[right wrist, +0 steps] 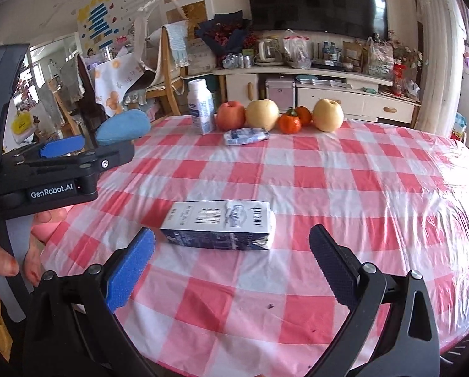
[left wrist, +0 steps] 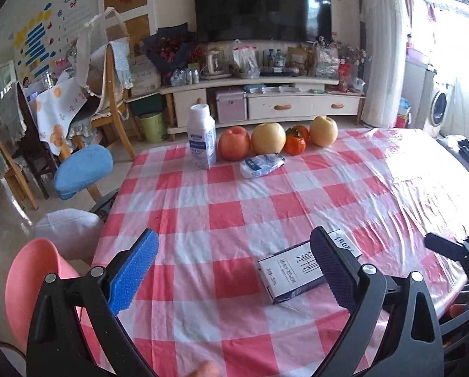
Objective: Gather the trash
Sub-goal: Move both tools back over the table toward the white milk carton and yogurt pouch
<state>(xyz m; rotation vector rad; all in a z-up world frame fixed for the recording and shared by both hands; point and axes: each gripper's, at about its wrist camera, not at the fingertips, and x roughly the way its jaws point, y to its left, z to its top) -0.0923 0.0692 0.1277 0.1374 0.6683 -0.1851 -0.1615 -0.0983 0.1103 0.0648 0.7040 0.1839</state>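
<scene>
Two grippers, left gripper [left wrist: 234, 270] and right gripper [right wrist: 232, 259], are held spread wide, empty. A boxy milk carton [right wrist: 221, 227] lies flat on the glossy checked worktop [right wrist: 328, 188]; beyond the carton, a crumpled wrapper [right wrist: 246, 136] and a plastic bottle [right wrist: 200, 106] are seen.

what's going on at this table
A person holds a gripper in each hand over a table with a checked cloth. Both the left gripper and the right gripper are open and empty. The right one faces a flattened milk carton lying on its side. A crumpled wrapper and a white bottle sit further back beside fruit. Nothing is picked up yet.
</scene>
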